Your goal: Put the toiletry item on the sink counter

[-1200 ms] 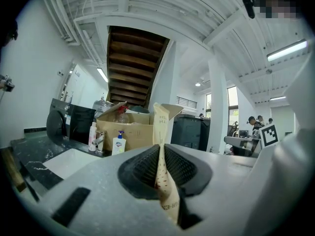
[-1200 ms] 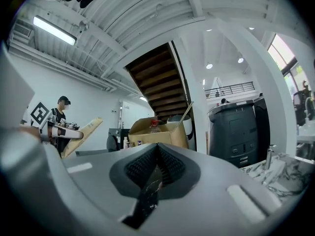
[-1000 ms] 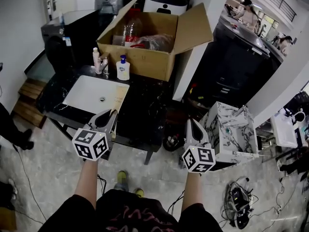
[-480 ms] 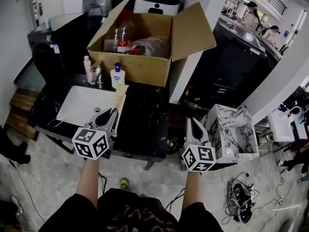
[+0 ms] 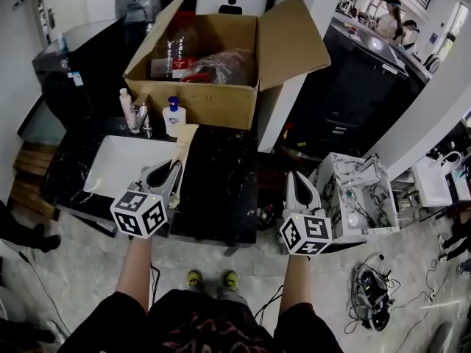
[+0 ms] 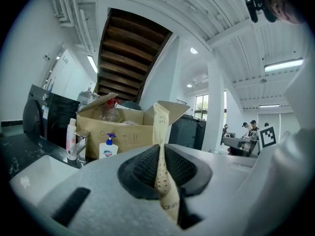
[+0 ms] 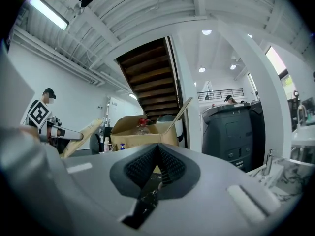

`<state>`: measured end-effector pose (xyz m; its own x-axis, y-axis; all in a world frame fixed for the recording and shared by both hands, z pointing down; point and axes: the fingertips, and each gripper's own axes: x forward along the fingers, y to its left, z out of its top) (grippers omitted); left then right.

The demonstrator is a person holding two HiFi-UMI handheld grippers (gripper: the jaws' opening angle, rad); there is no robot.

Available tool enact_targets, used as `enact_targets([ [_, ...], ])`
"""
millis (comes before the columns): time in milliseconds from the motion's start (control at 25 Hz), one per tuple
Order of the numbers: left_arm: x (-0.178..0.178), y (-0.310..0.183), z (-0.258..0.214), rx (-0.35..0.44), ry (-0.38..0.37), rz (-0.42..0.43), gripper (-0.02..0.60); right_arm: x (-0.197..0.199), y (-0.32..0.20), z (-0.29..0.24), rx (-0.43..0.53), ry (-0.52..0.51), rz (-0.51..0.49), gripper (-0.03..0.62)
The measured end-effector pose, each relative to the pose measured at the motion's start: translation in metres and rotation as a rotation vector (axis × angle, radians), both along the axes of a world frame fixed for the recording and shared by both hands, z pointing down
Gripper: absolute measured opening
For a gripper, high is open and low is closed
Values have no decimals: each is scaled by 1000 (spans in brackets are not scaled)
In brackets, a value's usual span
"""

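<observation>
While the left gripper [image 5: 174,172] pinches the beige tube [image 5: 182,143] over the front edge of the sink counter [image 5: 221,190] — the right gripper [image 5: 294,178] sits closed, empty

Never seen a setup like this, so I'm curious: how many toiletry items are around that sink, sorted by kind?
Pink bottle: 1
Pump bottle: 1
Beige tube, clamped in the left gripper: 1
Total: 3

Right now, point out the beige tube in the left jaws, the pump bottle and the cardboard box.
beige tube [image 6: 160,124]: left gripper view, its upper half.
pump bottle [image 5: 174,118]: head view, its white body.
cardboard box [image 5: 213,105]: head view, its front wall.
</observation>
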<state>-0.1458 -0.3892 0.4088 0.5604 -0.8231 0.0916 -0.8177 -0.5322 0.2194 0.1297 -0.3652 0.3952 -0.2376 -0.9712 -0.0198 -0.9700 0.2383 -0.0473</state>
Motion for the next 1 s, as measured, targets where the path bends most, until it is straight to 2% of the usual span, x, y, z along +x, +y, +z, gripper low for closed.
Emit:
enact_targets([
  [280, 20, -11, -13, 19, -11, -37, 32, 27, -17, -1, -4, -20, -21, 3],
  [480, 33, -20, -15, 19, -26, -49, 32, 30, -26, 0, -8, -7, -62, 3],
  [760, 43, -37, 5, -31, -46, -50, 32, 34, -36, 9, -23, -6, -70, 3],
  [1000, 50, -51, 38, -109, -56, -44, 32, 35, -45, 16, -39, -10, -71, 3],
])
